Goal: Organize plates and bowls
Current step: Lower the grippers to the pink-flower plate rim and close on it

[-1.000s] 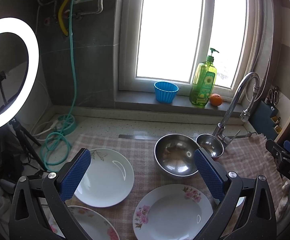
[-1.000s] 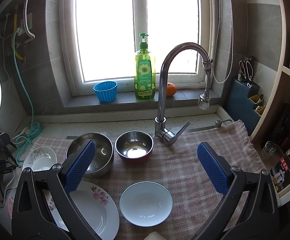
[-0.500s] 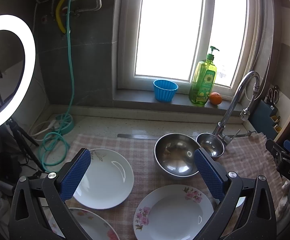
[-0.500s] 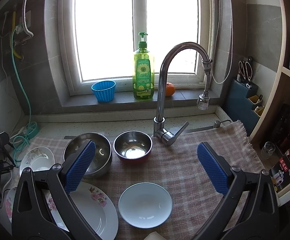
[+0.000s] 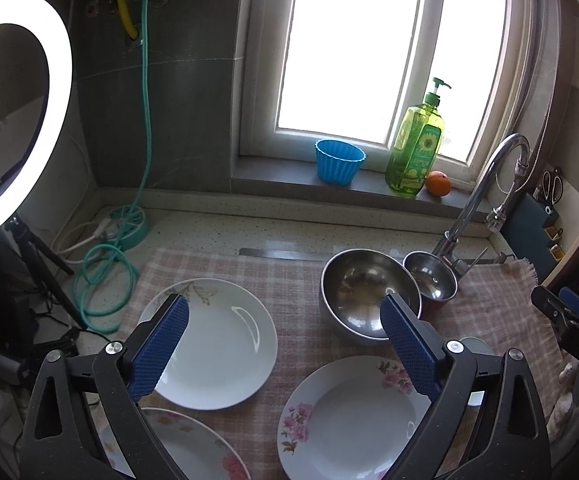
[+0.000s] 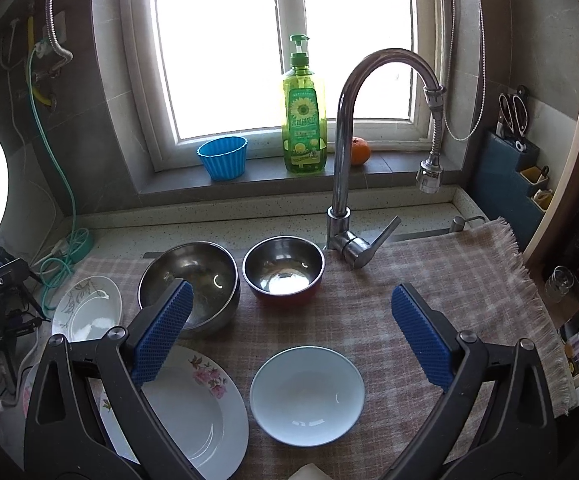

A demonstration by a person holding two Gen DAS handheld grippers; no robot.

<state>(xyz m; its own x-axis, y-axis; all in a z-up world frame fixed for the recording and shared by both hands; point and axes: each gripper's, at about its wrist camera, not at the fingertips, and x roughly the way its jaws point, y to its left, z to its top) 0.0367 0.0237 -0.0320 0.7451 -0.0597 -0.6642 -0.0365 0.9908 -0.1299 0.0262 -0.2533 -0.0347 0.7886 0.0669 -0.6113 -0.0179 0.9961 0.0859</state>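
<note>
Above the checked cloth (image 6: 429, 280), the right gripper (image 6: 289, 340) hangs with its blue pads spread wide and nothing between them; the white bowl (image 6: 307, 390) lies just below and between the fingers, which reads as a line-up for picking it first. The left gripper (image 5: 285, 344) is likewise spread and empty, held over the gap between the plain white plate (image 5: 209, 344) and the pink-flowered plate (image 5: 353, 416), committed to neither.

Outward from the right gripper, the white bowl sits apart from the flowered plate, while two steel bowls stand side by side farther back: the large steel bowl (image 6: 193, 280) and the small steel bowl (image 6: 283, 274), which has a red outside and sits close to the base of the faucet (image 6: 345, 160). A second flowered plate (image 5: 177, 448) shows at the near left, partly hidden by the left gripper's frame.

All the dishes lie singly on the cloth, none stacked, so sorting seems not yet begun. Laid flat and separate, each rim is open to a pinch; the likely grouping is plates on plates and bowls nested by size.

On the sill, well clear of the work, stand a blue cup (image 6: 223, 158), a soap bottle (image 6: 303, 116) and an orange (image 6: 359, 151). A ring light (image 5: 21, 112) glows at far left.
</note>
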